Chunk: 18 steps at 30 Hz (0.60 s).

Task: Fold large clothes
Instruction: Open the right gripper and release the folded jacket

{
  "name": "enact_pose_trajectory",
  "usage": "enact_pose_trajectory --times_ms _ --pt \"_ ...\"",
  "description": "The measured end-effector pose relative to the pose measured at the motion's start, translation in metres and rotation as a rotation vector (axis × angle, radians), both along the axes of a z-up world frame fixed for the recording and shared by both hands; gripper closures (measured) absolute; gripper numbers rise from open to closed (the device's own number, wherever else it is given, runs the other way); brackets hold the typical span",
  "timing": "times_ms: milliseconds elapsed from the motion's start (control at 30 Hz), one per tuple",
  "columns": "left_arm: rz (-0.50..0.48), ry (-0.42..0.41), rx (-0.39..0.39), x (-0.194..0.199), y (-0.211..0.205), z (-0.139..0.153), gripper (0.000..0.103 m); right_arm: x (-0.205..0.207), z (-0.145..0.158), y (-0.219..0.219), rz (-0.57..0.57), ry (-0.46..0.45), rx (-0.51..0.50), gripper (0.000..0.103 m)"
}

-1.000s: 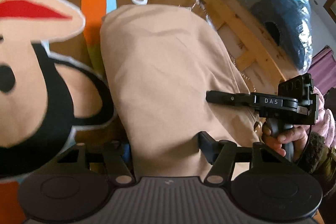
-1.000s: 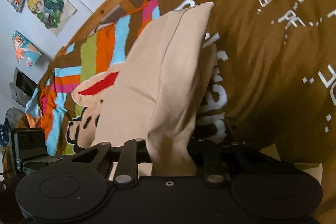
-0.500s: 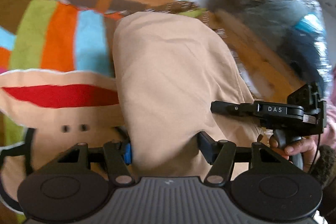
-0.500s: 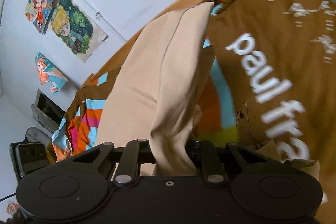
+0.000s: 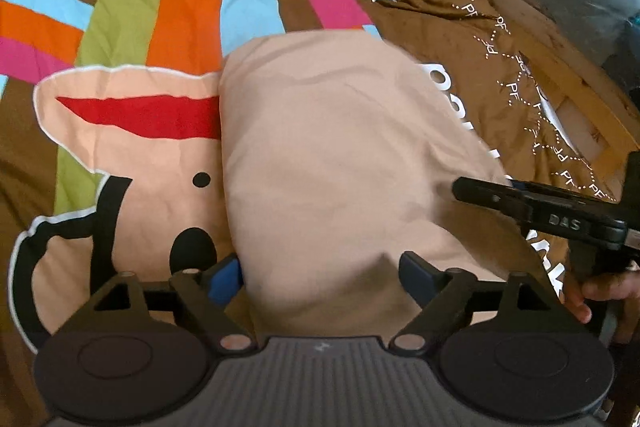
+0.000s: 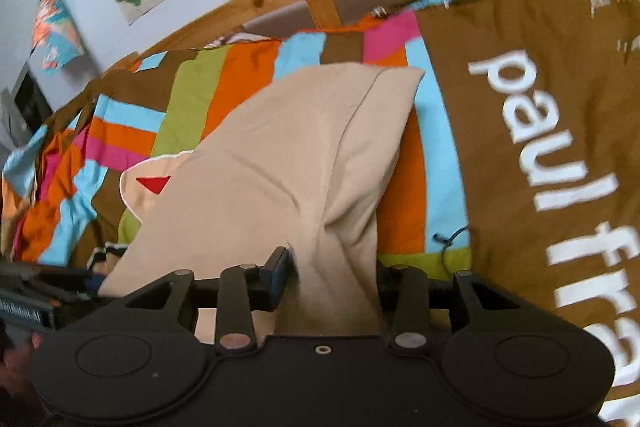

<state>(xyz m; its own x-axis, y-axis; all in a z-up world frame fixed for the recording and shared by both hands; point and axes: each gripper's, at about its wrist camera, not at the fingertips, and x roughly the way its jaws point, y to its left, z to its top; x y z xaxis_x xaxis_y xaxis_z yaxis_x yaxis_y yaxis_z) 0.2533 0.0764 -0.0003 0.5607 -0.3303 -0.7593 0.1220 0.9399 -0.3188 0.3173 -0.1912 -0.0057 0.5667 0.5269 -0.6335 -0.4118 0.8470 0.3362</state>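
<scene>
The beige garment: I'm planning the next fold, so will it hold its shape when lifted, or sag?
The beige garment probably sags: it bunches where the right gripper pinches it. It drapes between that and the left gripper, so likely light and limp. Its matte weave seems unlikely to slip.

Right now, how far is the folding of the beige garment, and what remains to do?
Partly done, it seems. The plain beige cloth garment already lies doubled into a narrow panel on the brown bedspread with coloured stripes. In hand: the left gripper and the right gripper both have their jaws closed on its near edge. Left: probably carrying this edge toward the far end and smoothing it.
</scene>
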Motion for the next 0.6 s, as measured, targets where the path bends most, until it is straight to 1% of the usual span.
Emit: enact_pose_trajectory --times_ms 33,100,167,233,300,367,433,600 --pt "0.01 -0.004 0.002 -0.001 -0.004 0.004 0.013 -0.004 0.002 -0.002 -0.002 -0.022 -0.012 0.053" --pt "0.029 -0.019 0.004 -0.01 -0.007 0.013 0.007 -0.013 0.008 -0.01 -0.011 -0.057 -0.025 0.041" --pt "0.046 -0.049 0.003 -0.02 -0.008 0.022 0.005 -0.02 0.014 -0.016 -0.023 -0.072 -0.025 0.035" --pt "0.059 -0.078 0.011 -0.029 -0.012 0.034 0.003 -0.027 0.021 -0.022 -0.042 -0.089 -0.03 0.034" --pt "0.06 -0.115 0.025 -0.039 -0.017 0.049 0.002 -0.036 0.03 -0.028 -0.059 -0.114 -0.04 0.029" --pt "0.065 -0.155 0.033 -0.052 -0.02 0.064 0.001 -0.045 0.041 -0.033 -0.073 -0.146 -0.041 0.026" --pt "0.069 -0.197 0.03 -0.064 -0.023 0.08 0.001 -0.058 0.057 -0.038 -0.087 -0.183 -0.035 0.025" --pt "0.071 -0.29 0.029 -0.102 -0.03 0.115 0.001 -0.101 0.099 -0.048 -0.113 -0.289 -0.011 0.013"
